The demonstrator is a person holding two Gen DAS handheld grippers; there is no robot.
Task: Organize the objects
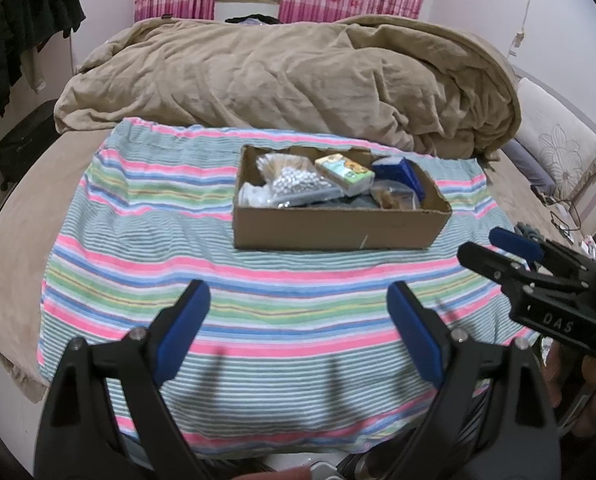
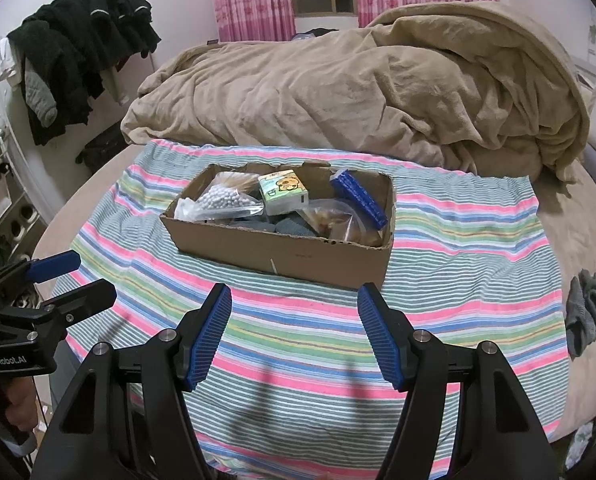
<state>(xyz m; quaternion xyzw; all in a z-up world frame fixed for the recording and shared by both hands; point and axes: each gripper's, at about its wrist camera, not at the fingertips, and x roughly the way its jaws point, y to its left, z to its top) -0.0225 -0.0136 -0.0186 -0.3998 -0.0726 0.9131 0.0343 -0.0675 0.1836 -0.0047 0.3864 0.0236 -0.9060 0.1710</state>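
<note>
An open cardboard box (image 1: 338, 232) (image 2: 282, 254) sits on a striped cloth (image 1: 138, 264) (image 2: 458, 264) on the bed. Inside lie a bag of white beads (image 1: 298, 184) (image 2: 224, 200), a green tissue pack (image 1: 344, 174) (image 2: 284, 194), a blue packet (image 1: 402, 172) (image 2: 360, 196), a bag of brown snacks (image 1: 394, 198) (image 2: 338, 222) and grey cloth (image 2: 294, 226). My left gripper (image 1: 298, 312) (image 2: 74, 276) is open and empty, short of the box. My right gripper (image 2: 294, 316) (image 1: 494, 246) is open and empty, just before the box's front wall.
A crumpled tan duvet (image 1: 298, 76) (image 2: 378, 92) fills the bed behind the cloth. A grey garment (image 2: 588, 312) lies at the cloth's right edge. Dark clothes (image 2: 78, 48) hang at the left, above a black suitcase (image 1: 22, 140).
</note>
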